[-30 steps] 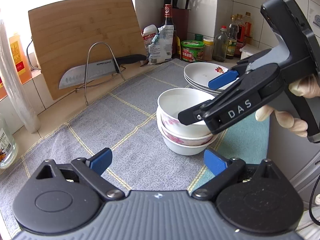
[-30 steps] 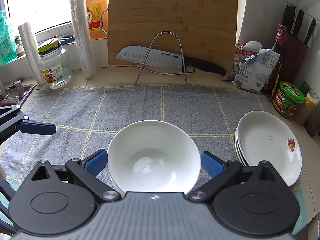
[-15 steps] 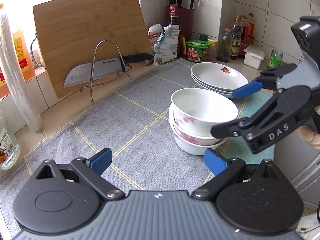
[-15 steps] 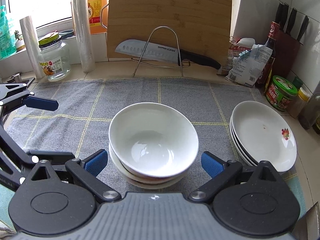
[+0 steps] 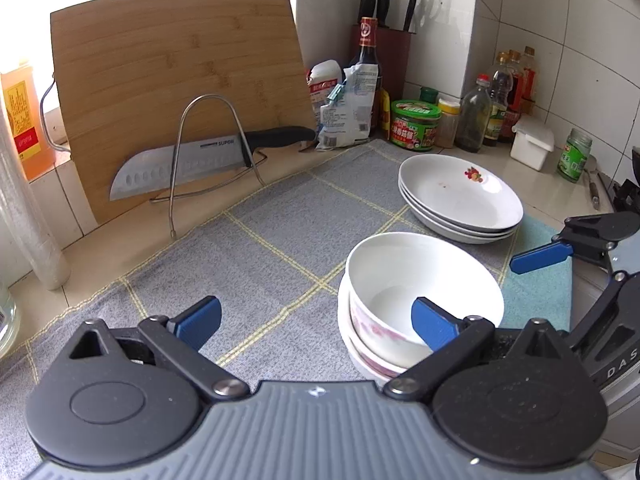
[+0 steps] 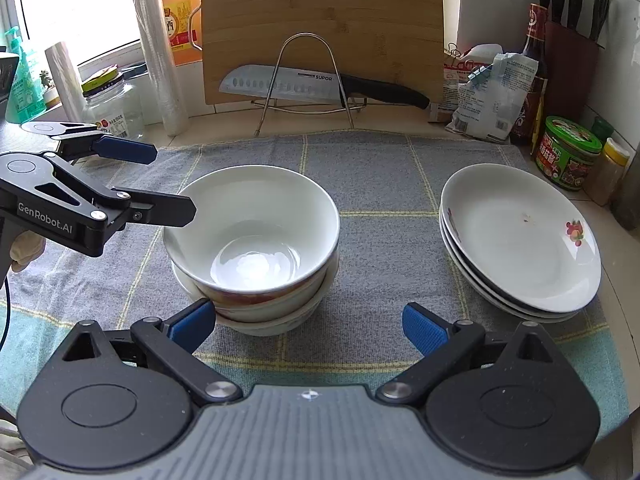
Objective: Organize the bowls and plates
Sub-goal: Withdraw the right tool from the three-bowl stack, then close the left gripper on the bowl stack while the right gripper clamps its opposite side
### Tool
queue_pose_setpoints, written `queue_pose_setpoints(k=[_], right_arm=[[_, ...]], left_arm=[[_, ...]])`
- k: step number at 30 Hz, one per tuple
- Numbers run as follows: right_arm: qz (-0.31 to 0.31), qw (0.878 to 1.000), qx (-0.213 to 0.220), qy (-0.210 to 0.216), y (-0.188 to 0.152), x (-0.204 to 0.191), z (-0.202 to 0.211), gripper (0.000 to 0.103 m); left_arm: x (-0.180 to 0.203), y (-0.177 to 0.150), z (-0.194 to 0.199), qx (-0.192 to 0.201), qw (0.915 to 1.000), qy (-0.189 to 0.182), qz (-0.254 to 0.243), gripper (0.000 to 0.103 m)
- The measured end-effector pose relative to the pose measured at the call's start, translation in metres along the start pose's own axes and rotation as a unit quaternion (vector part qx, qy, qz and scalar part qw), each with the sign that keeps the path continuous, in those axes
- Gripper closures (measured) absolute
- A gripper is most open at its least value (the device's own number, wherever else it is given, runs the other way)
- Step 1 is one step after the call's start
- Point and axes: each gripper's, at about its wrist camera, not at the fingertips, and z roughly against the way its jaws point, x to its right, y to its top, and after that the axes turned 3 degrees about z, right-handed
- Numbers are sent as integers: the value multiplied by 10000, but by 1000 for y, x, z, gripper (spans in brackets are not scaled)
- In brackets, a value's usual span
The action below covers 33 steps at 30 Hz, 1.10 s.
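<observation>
My bench (image 6: 608,300) is covered by a big grey cloth (image 6: 380,184) with yellow lines. The cloth runs from just under my right tool (image 6: 306,322) all the way to the wooden board (image 6: 320,28) at the back. Past the bowls there is a wide bare patch of cloth with lots of room to move. The near edge of the cloth turns green, close under my tools.

The wooden board leans on the wall, far ahead of both tools. A big knife (image 6: 320,84) lies in a wire stand (image 6: 306,80) in front of it.

The stack of plates (image 6: 520,236) sits ahead and to the right of my right tool. Its right edge comes close to the side of the bench. There is a gap of cloth between the plates and the bowls.

The stack of bowls (image 6: 256,248) sits right in front of my right tool, a little to the left. The left blue fingertip (image 6: 192,326) is just beside the bottom bowl. My right tool is wide apart and holds nothing.

My left tool (image 5: 316,320) is wide apart too and holds nothing. The bowls (image 5: 420,296) are at its right side, and its right blue fingertip (image 5: 434,324) shows in front of the top bowl's rim. I cannot tell if it touches.

Jars and bottles (image 5: 416,124) crowd the far right corner.
</observation>
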Motion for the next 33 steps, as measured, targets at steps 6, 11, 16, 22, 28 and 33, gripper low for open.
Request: queue_pose_setpoints(k=[6, 11, 16, 22, 28, 33], right_arm=[[257, 9992, -180, 248, -5, 7, -11, 1], [545, 9972, -256, 444, -9, 14, -26, 1], [972, 9927, -363, 609, -16, 22, -49, 1], [1580, 9836, -325, 805, -20, 26, -63, 0], [1789, 9785, -321, 972, -17, 28, -66, 0], [1787, 9786, -200, 1004, -19, 30, -66, 0]], left_arm=[[-5, -10, -5, -155, 9992, 160, 334, 2], [2, -9, 10, 23, 9996, 29, 293, 2], [18, -22, 16, -225, 9997, -19, 16, 2], [30, -53, -9, -472, 9979, 28, 437, 2], [36, -66, -39, -732, 9967, 100, 322, 2], [39, -64, -50, -573, 9975, -36, -403, 1]])
